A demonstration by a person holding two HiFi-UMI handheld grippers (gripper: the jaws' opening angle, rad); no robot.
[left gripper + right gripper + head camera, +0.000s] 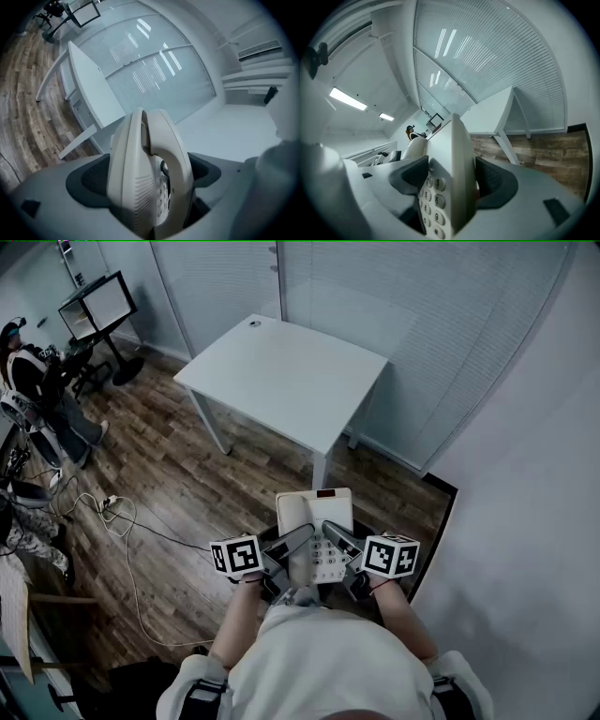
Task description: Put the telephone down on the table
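A cream desk telephone (314, 532), with its handset on the cradle and a keypad, is held in the air over the wood floor, close to my body. My left gripper (298, 542) and right gripper (336, 540) clamp it from either side. In the left gripper view the telephone (145, 173) stands edge-on between the dark pads (86, 180), handset side facing right. In the right gripper view the telephone (450, 173) fills the gap between the jaws, its number keys showing. The white table (281, 381) stands ahead of me, about a step away, with its top bare except for a small cable port.
A glass wall with blinds (422, 315) runs behind the table, and a white wall is at the right. On the far left are a person (37, 390), a monitor on a stand (98, 306) and cables (117, 517) on the floor.
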